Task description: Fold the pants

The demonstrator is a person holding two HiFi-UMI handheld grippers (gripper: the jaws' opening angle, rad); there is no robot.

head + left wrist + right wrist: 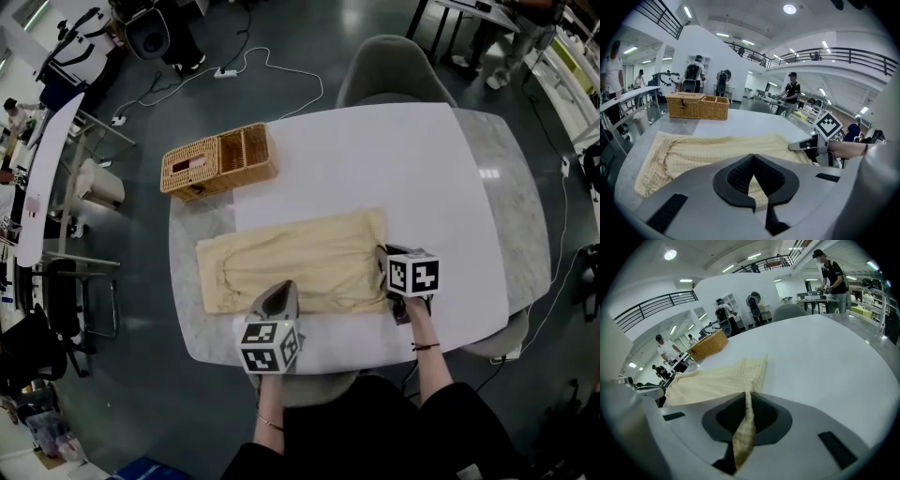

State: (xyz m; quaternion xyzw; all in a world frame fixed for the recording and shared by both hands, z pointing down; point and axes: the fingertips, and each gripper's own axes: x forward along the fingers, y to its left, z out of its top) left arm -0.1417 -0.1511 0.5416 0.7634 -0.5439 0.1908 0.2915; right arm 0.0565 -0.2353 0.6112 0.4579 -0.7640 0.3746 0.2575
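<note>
Pants (300,258): pale yellow cloth with a fine waffle-check weave, laid out as one long flat rectangle on the counter (394,159). They run crosswise between the two grippers. Soft wrinkles gather at the end farthest from the right gripper; the rest lies smooth.

Left gripper (279,298): sits on the long edge of the pants nearest the person, roughly at mid-length, pointing forward and down. In the left gripper view its dark ribbed pads (736,176) meet at the tips, and a narrow wedge of checked fabric shows between them. Reading: closed on the near edge of the pants (717,150). Beyond its tips the cloth spreads away flat.

Right gripper (386,267): at the short end of the pants on the person's right, tips on the cloth, with its marker cube (412,274) just behind. In the right gripper view the jaws are drawn narrow, and a thin upright strip of the fabric is pinched between the pads (761,416). The strip rises from the jaw gap to the flat sheet ahead. Reading: holding the end of the pants (717,380).

Counter: smooth matt white top with rounded corners. A grey marbled surface shows along its margins.

Wicker basket (218,161): rectangular, tan woven cane. It stands on the counter well beyond the left gripper, apart from the pants. One part is lidded, the other open and divided.

Chair (384,66): grey moulded shell at the counter's far side, ahead of the right gripper.
</note>
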